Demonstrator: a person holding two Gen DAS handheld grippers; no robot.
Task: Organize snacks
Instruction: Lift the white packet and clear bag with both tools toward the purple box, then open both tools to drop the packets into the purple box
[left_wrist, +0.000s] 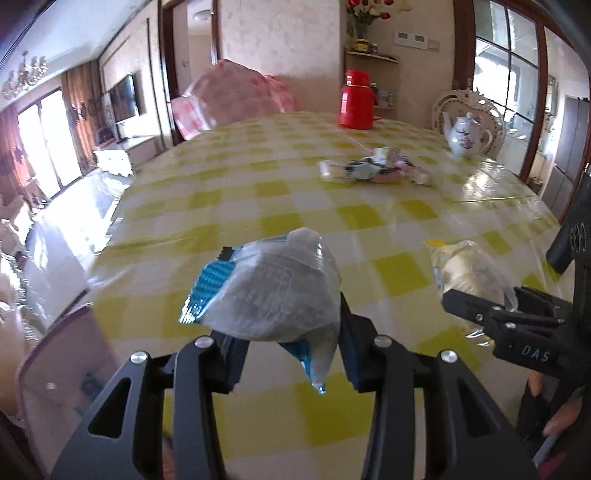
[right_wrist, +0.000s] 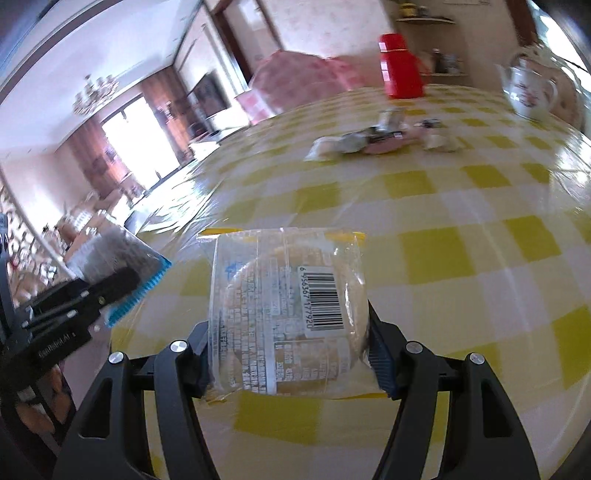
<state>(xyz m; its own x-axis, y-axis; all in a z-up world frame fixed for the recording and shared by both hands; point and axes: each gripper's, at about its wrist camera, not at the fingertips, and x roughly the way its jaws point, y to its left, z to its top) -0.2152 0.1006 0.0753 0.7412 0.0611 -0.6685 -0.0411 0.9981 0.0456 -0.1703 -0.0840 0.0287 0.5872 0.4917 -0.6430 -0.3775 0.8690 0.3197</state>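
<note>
Both pairs of fingers are clamped on snacks held above the yellow checked tablecloth (left_wrist: 369, 218): the left gripper (left_wrist: 291, 354) pinches a blue and grey snack packet (left_wrist: 273, 291), and the right gripper (right_wrist: 290, 360) squeezes a clear-wrapped round cake (right_wrist: 288, 314) across its width. Each packet looks light, crinkly and slippery, and the cake inside seems soft, so a hold on the packet body with gentle pressure suits better than one on the sealed edge. More wrapped snacks (left_wrist: 373, 170) lie in a loose cluster farther along the table, short of the red flask (left_wrist: 356, 101) and the teapot (left_wrist: 467, 138). Only the right wrist view shows the cake's barcode and printed label; from the left wrist it is a pale blur, probably the same packet.
</note>
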